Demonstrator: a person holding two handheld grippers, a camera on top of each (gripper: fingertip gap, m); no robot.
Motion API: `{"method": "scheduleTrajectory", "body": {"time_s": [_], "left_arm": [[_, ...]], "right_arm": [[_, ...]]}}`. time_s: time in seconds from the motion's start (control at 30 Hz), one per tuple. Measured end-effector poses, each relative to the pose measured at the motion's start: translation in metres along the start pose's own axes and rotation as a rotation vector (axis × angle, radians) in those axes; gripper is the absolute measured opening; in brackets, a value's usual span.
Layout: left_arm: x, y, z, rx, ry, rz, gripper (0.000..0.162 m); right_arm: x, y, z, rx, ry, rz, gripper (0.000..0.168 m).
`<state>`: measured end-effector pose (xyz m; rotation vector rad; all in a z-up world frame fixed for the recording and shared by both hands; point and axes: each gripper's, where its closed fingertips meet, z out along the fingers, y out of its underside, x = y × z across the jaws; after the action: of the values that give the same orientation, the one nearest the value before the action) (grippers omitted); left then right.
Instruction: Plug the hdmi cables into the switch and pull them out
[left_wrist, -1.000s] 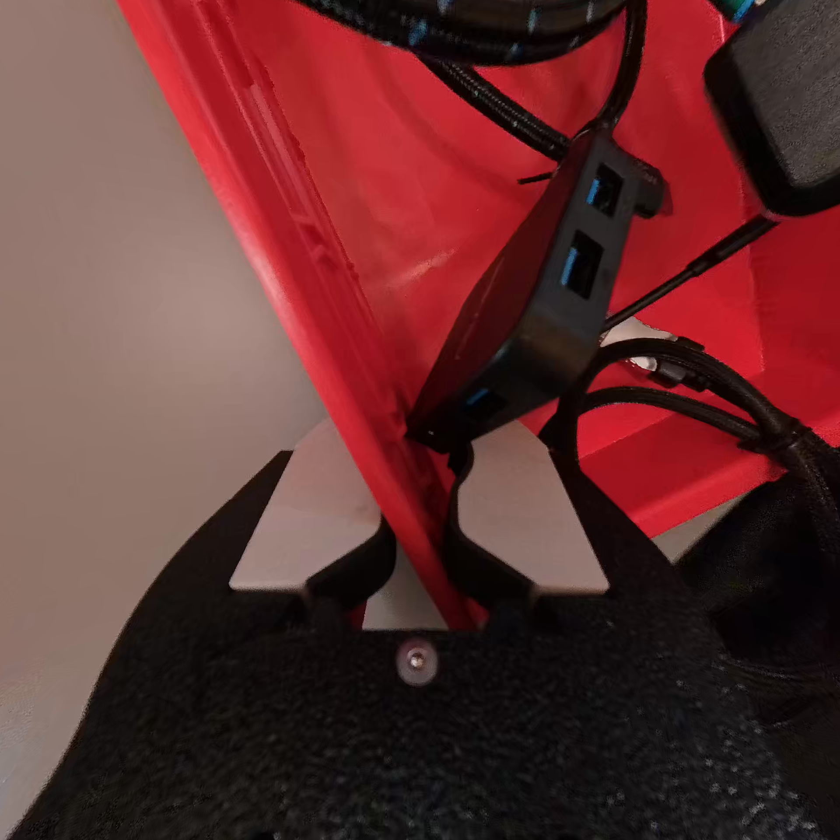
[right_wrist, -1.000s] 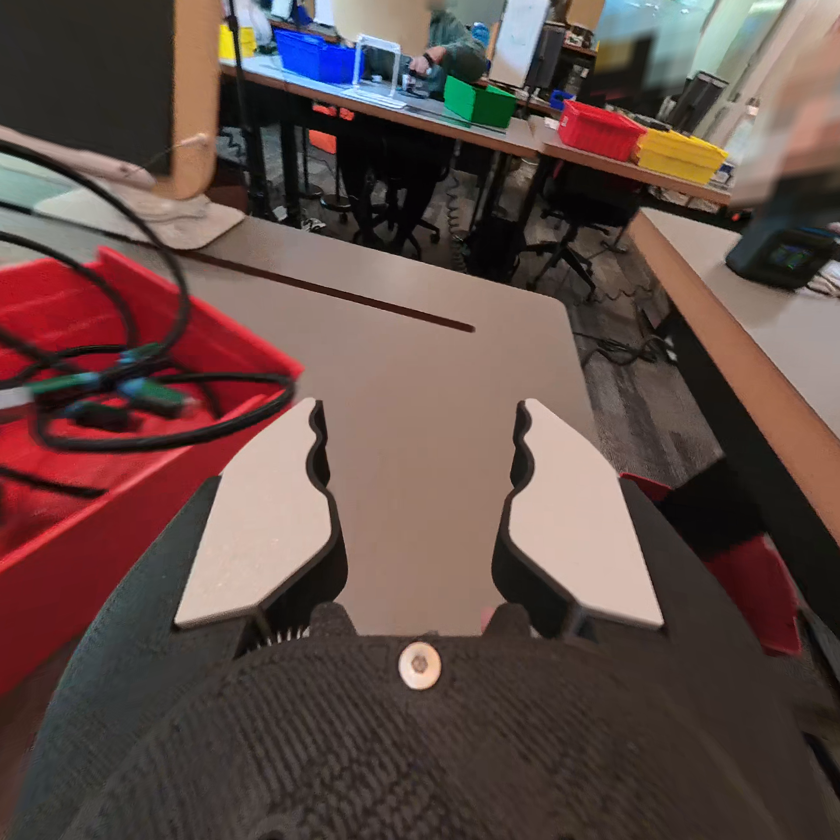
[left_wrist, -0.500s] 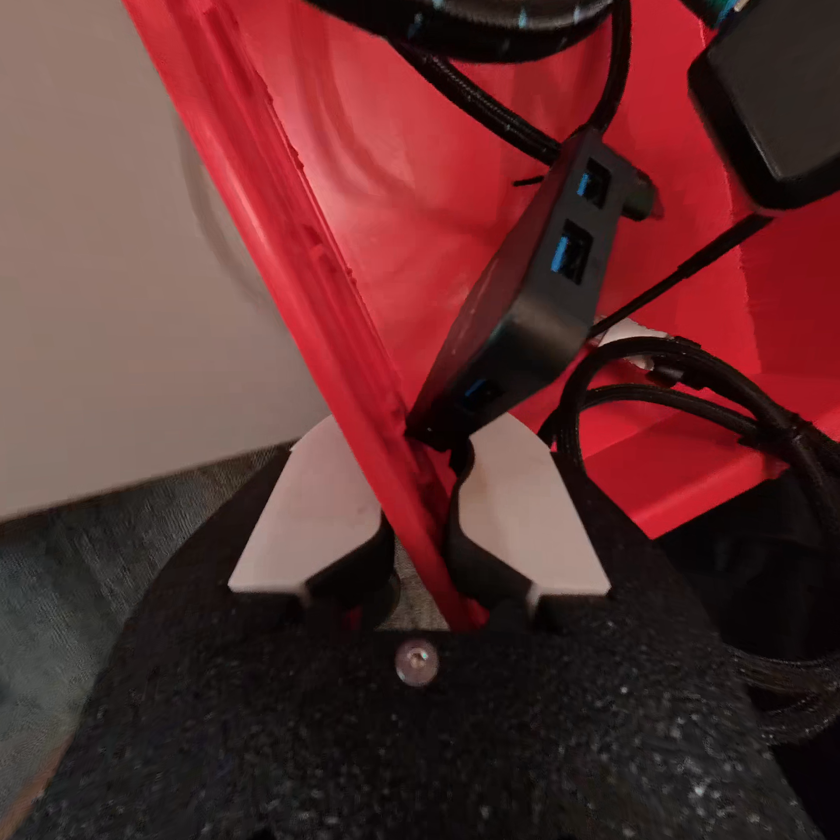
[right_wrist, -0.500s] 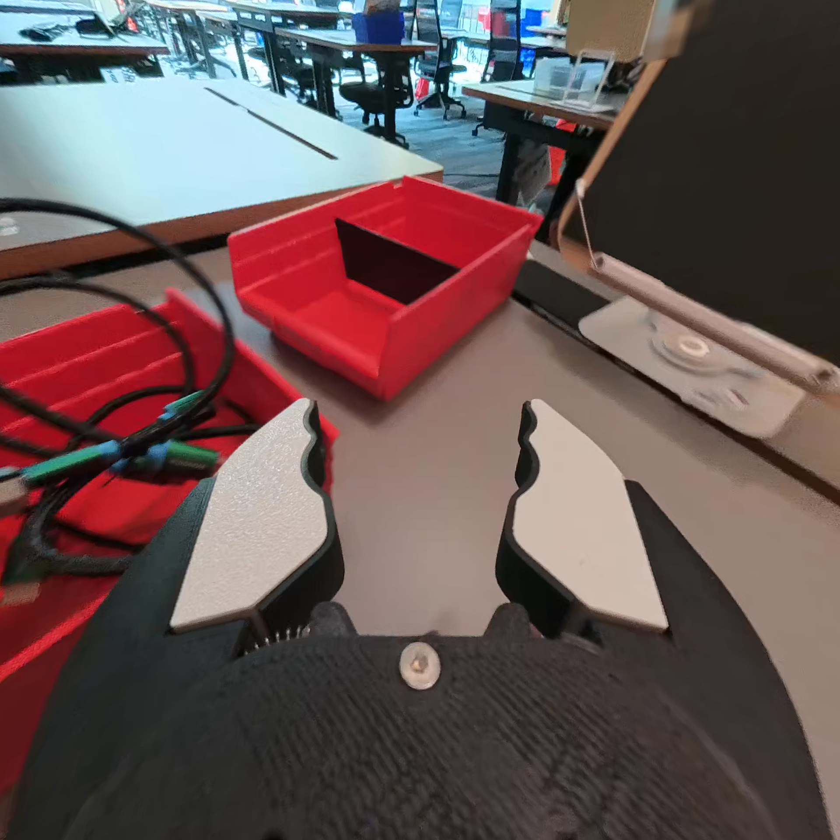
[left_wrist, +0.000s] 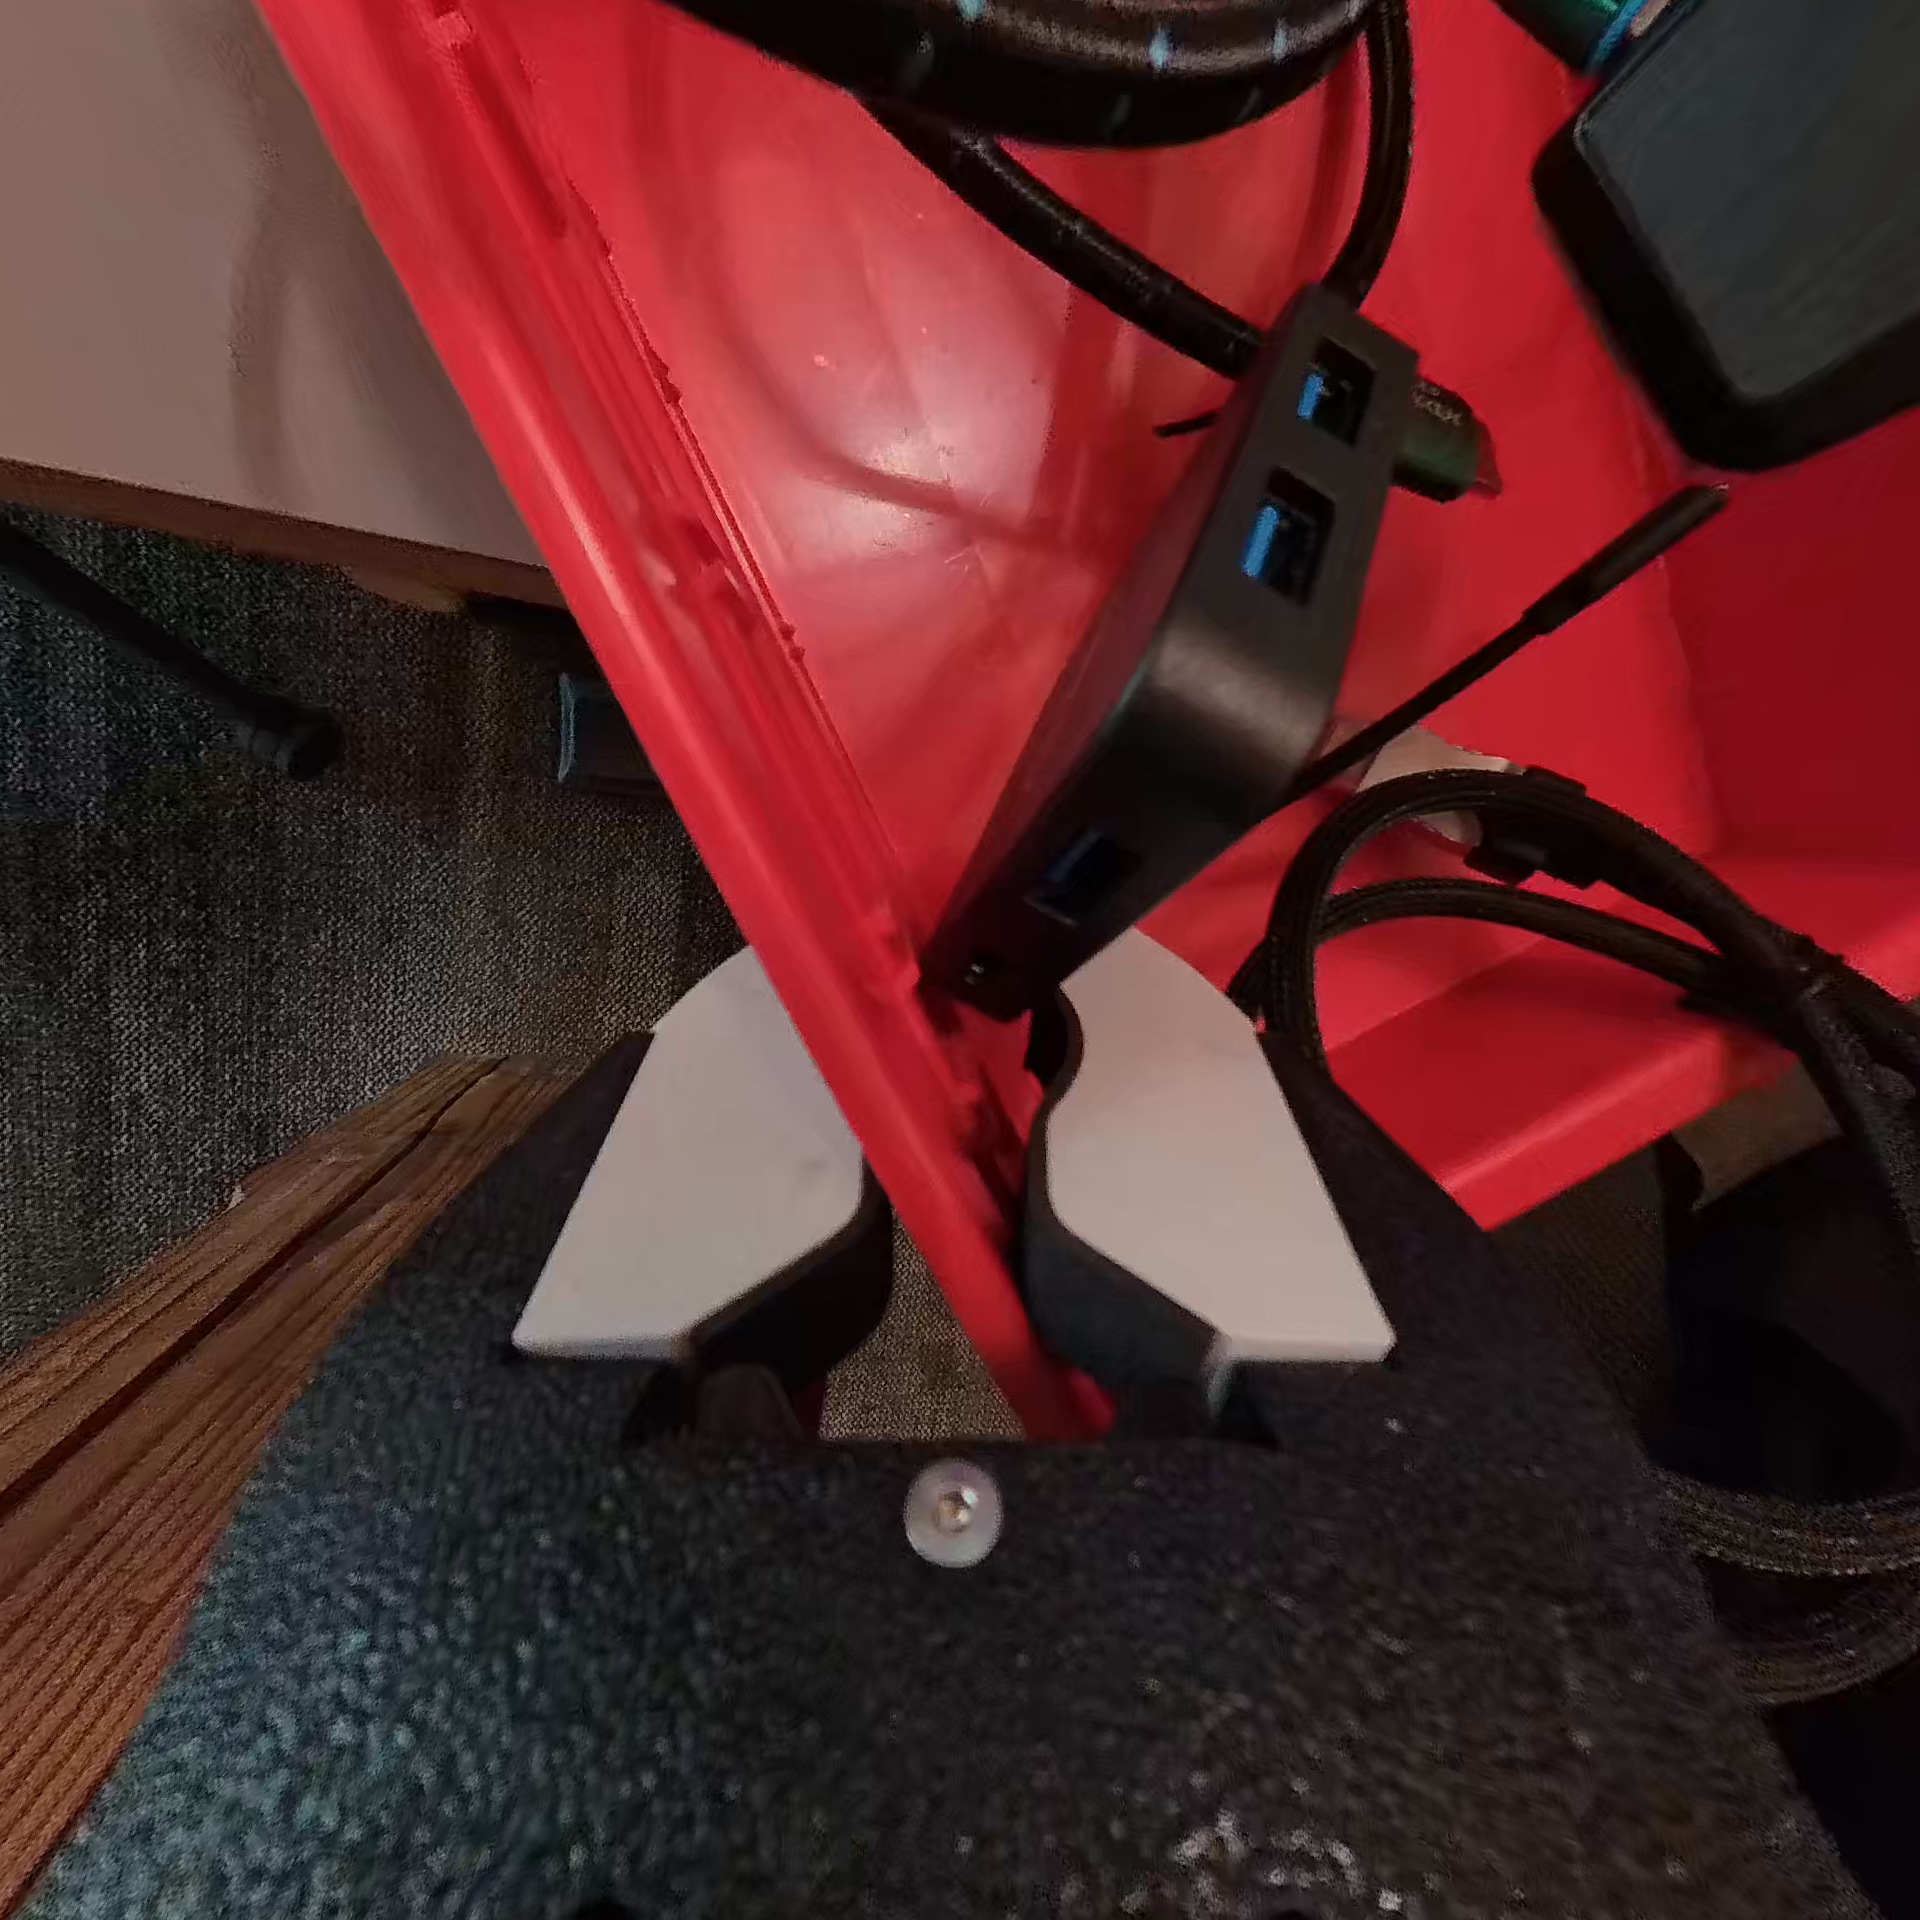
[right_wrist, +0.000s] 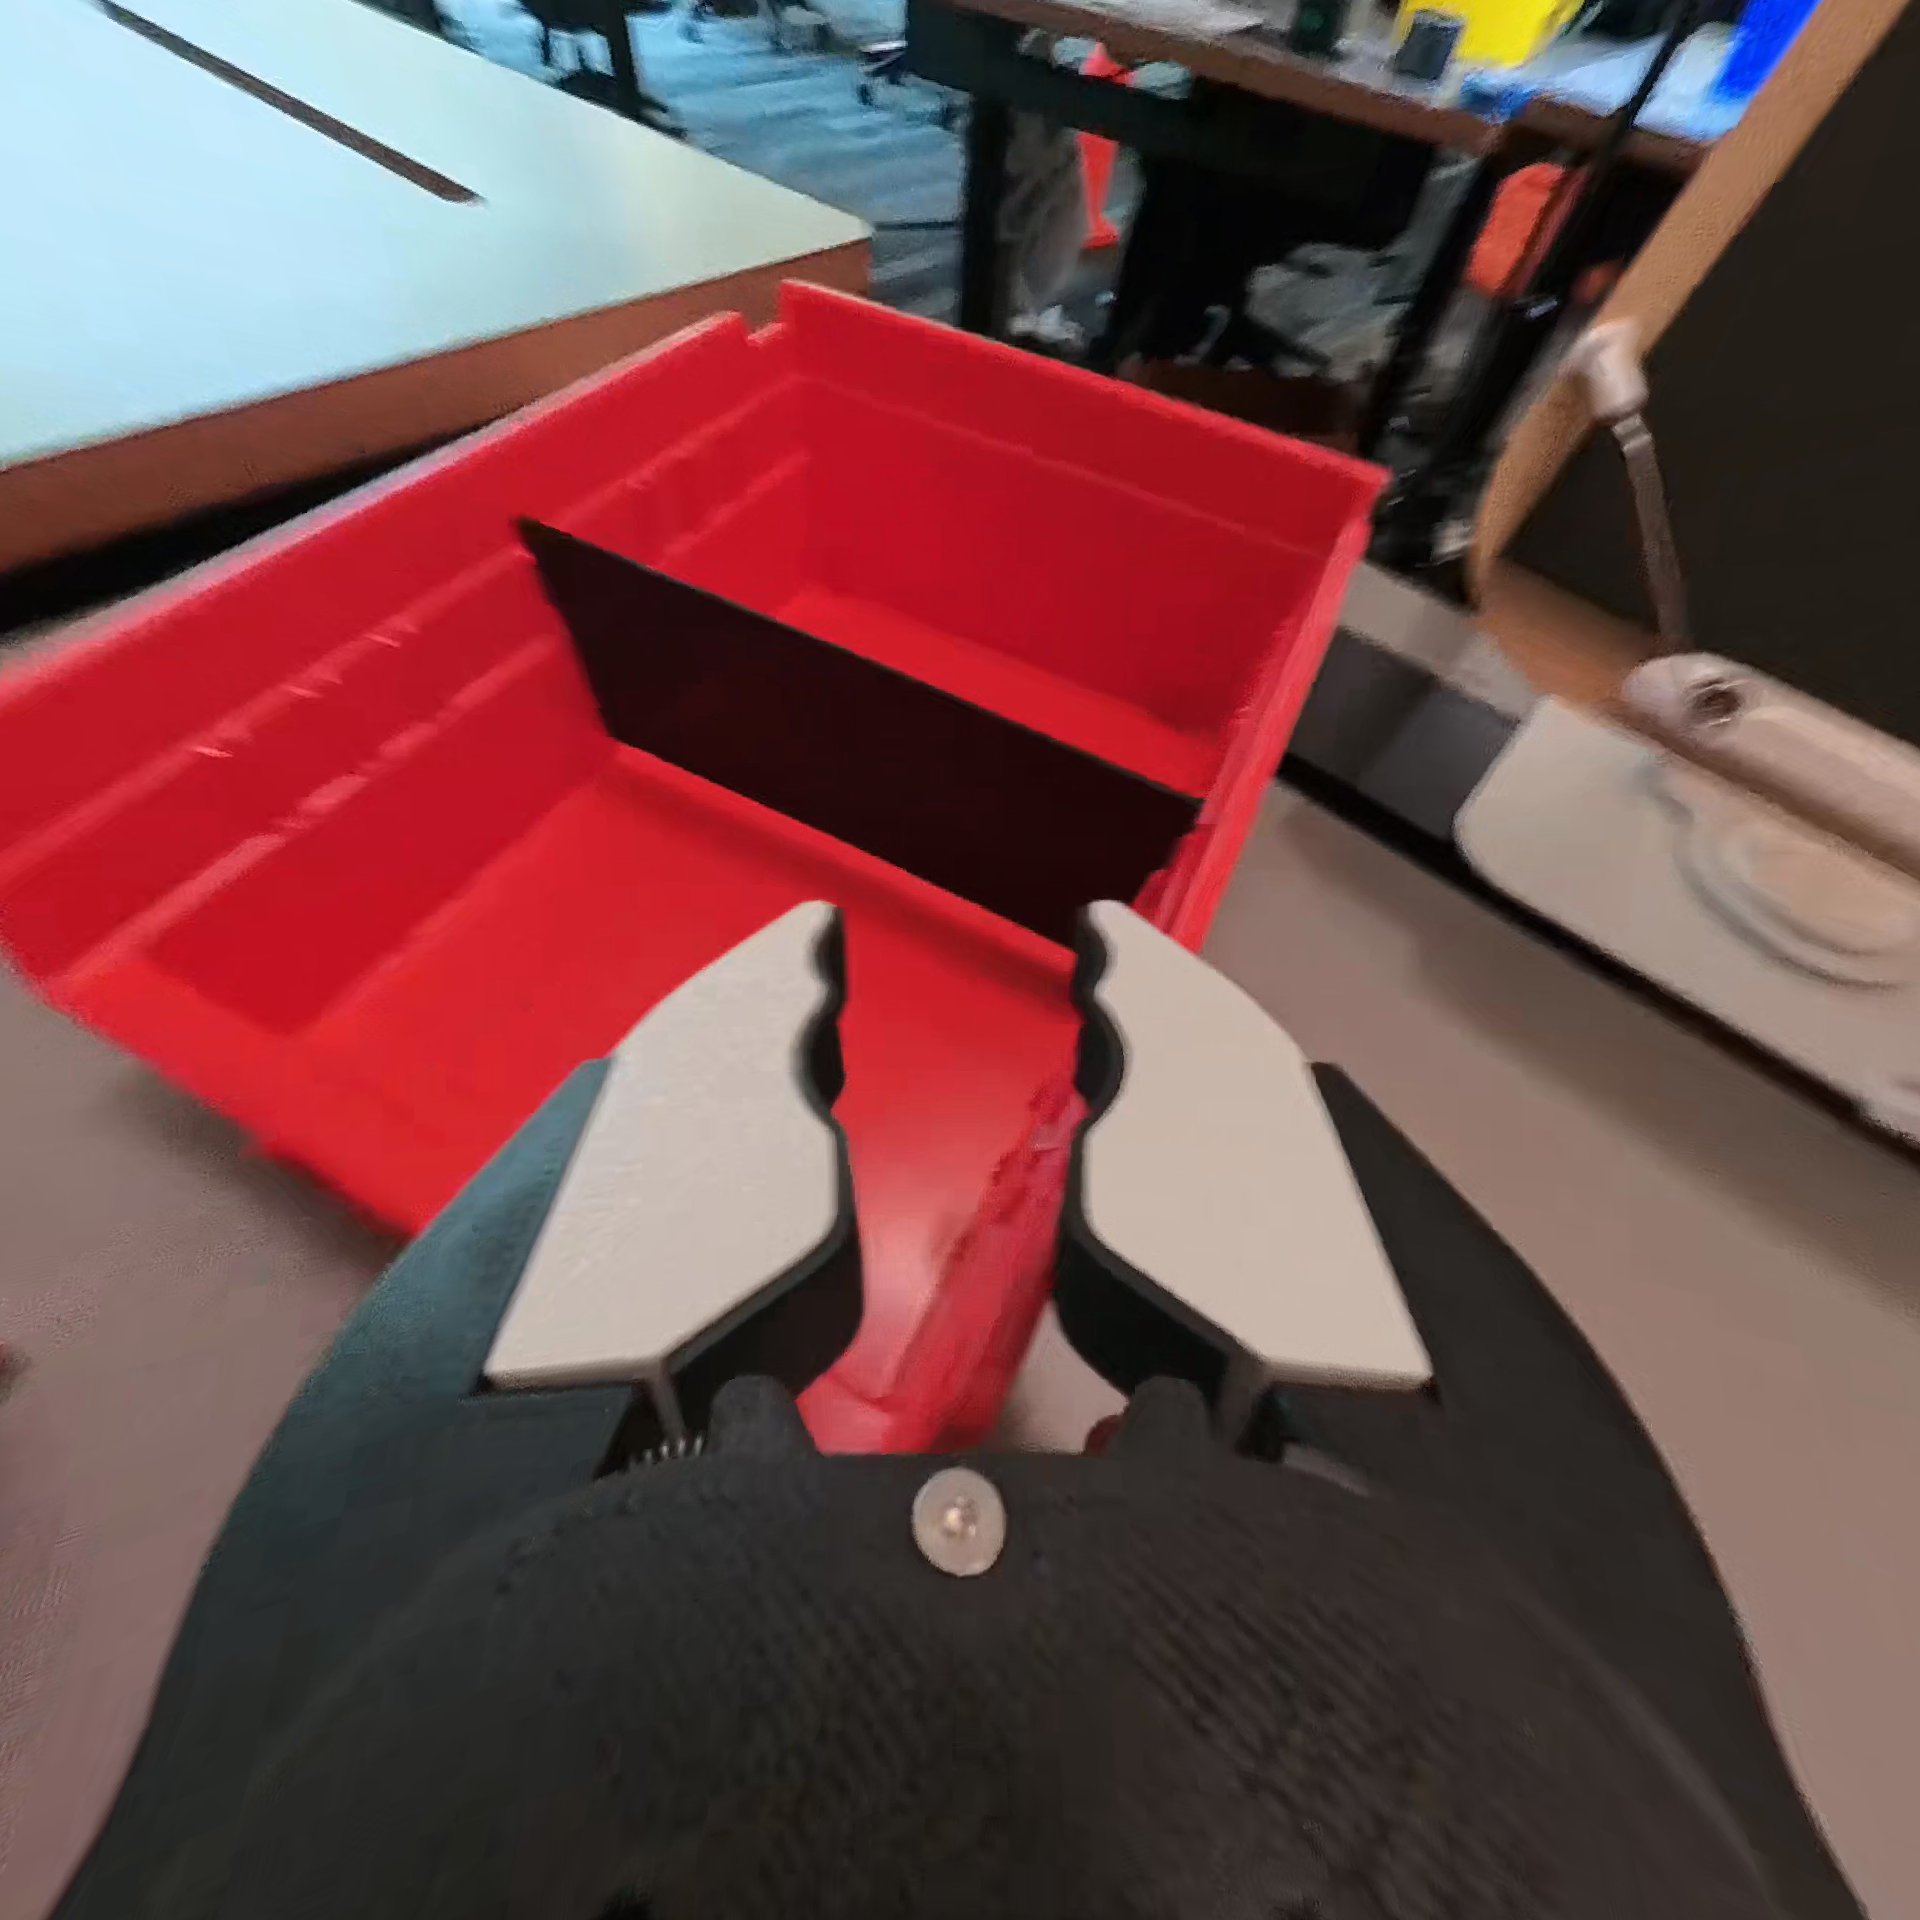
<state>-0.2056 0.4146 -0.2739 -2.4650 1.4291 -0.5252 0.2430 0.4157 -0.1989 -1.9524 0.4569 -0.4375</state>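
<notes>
In the left wrist view, my left gripper (left_wrist: 920, 977) is shut on the side wall of a red bin (left_wrist: 727, 520) and holds it tilted over the carpet. Inside the bin a black switch (left_wrist: 1174, 665) with blue ports leans against the wall just beyond my fingertips. Black braided cables (left_wrist: 1558, 914) are coiled beside it. In the right wrist view, my right gripper (right_wrist: 956, 925) is closed down on the near wall of a second, empty red bin (right_wrist: 416, 831) with a black divider (right_wrist: 862, 748). One finger is inside the wall and one is outside.
A black adapter block (left_wrist: 1766, 208) lies at the bin's far right. Grey carpet (left_wrist: 260, 831), a wooden edge (left_wrist: 156, 1299) and a tabletop (left_wrist: 156, 260) lie to the left. A monitor stand base (right_wrist: 1714, 883) sits right of the empty bin on the grey table (right_wrist: 1558, 1195).
My left gripper has carried its bin past the table edge, over the carpet. My right gripper has swung to the empty bin, and its jaws have narrowed onto the wall.
</notes>
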Motion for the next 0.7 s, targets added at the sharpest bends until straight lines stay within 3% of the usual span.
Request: {"method": "scheduleTrajectory", "body": {"time_s": [0.07,0.1,0.23,0.37,0.47,0.53,0.6,0.7], "left_arm": [[-0.003,-0.001,-0.001,0.000,0.000,-0.003,0.024],[-0.003,-0.001,-0.001,-0.001,-0.002,0.000,0.024],[-0.003,-0.001,0.000,0.009,0.002,0.003,0.024],[-0.003,0.001,0.000,0.027,0.014,-0.008,0.024],[-0.003,0.001,0.000,0.014,0.018,-0.001,0.025],[-0.002,-0.001,-0.001,-0.007,0.017,0.002,0.026],[-0.002,-0.001,-0.001,-0.016,0.005,0.003,0.026],[-0.001,-0.001,-0.001,0.009,0.018,-0.013,0.027]], "right_arm": [[0.020,0.000,0.004,0.034,0.080,-0.088,0.004],[0.026,0.000,0.005,0.050,0.088,-0.067,0.000],[0.040,-0.001,-0.002,-0.009,0.080,-0.078,0.000],[0.044,-0.019,-0.038,0.090,-0.020,-0.034,0.000],[0.053,-0.002,-0.052,-0.007,-0.039,-0.082,0.000],[0.059,0.000,-0.055,0.021,-0.051,-0.016,0.000],[0.064,-0.009,-0.059,0.115,-0.018,0.075,0.027],[0.056,0.011,-0.047,-0.003,0.009,0.084,0.052]]}}
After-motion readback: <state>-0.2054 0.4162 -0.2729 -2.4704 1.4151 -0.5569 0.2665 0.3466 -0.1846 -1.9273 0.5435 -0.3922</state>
